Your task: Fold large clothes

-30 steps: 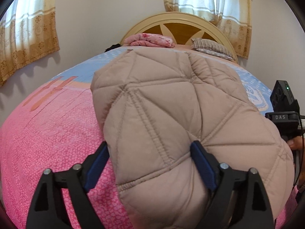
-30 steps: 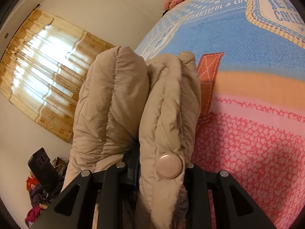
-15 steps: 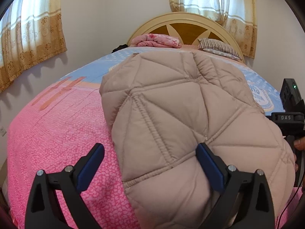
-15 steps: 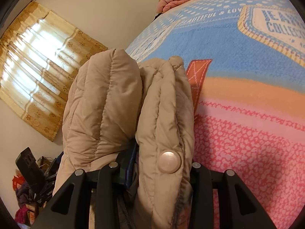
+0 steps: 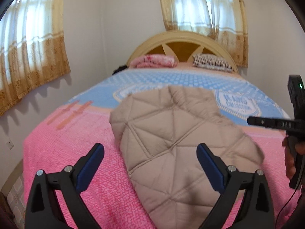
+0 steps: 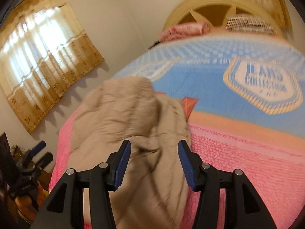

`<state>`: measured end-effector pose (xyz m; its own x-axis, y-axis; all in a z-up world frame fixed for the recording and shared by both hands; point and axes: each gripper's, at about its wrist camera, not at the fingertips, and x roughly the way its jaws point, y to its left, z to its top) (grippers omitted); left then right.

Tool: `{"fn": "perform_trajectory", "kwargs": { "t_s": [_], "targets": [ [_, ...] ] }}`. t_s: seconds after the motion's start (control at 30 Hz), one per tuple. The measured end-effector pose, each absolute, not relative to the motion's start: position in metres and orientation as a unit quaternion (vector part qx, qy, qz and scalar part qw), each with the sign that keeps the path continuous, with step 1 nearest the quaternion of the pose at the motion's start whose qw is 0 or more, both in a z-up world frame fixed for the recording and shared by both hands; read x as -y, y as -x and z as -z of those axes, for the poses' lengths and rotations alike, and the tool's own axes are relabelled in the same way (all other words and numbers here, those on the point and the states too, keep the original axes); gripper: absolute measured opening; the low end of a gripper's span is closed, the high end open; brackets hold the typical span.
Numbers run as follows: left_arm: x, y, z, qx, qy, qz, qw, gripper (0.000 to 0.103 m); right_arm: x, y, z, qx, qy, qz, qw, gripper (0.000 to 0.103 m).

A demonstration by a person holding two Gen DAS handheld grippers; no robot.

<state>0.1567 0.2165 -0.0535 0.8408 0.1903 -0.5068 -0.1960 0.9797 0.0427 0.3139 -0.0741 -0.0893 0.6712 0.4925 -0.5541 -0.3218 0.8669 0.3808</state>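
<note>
Both grippers have been pulled up and back off the folded jacket [image 5: 177,145] since a second ago, so it's now left lying on the pink end of the bedspread [image 5: 63,152] with nothing pinched. Going left to right, the left gripper [image 5: 150,164] is spread wide and empty, while the right gripper [image 6: 154,162] has just been opening, its pads clear of the fabric. Probably best if the bundle gets checked for springing open, then pressed flat before it's called done.

A pink and blue bedspread [image 5: 80,152] covers the bed. At the far headboard [image 5: 181,40] lie a pink folded blanket [image 5: 154,60] and striped pillow [image 5: 211,62]; gold curtains [image 5: 32,57] hang left.
</note>
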Motion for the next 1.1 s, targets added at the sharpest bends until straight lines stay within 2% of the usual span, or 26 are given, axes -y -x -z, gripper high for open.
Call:
{"fn": "perform_trajectory", "kwargs": {
  "t_s": [0.4, 0.6, 1.1],
  "targets": [
    [-0.202, -0.109, 0.002, -0.181, 0.017, -0.086, 0.980, 0.103, 0.047, -0.209, 0.012, -0.232, -0.076, -0.215, 0.946, 0.062],
    [-0.200, -0.103, -0.007, -0.162, 0.018, -0.078, 0.983, 0.103, 0.042, -0.185, -0.002, -0.210, -0.064, -0.214, 0.952, 0.066],
    [-0.197, -0.096, -0.005, -0.153, 0.019, -0.082, 0.985, 0.103, 0.035, -0.176, -0.007, -0.196, -0.058, -0.226, 0.952, 0.066]
  ]
}}
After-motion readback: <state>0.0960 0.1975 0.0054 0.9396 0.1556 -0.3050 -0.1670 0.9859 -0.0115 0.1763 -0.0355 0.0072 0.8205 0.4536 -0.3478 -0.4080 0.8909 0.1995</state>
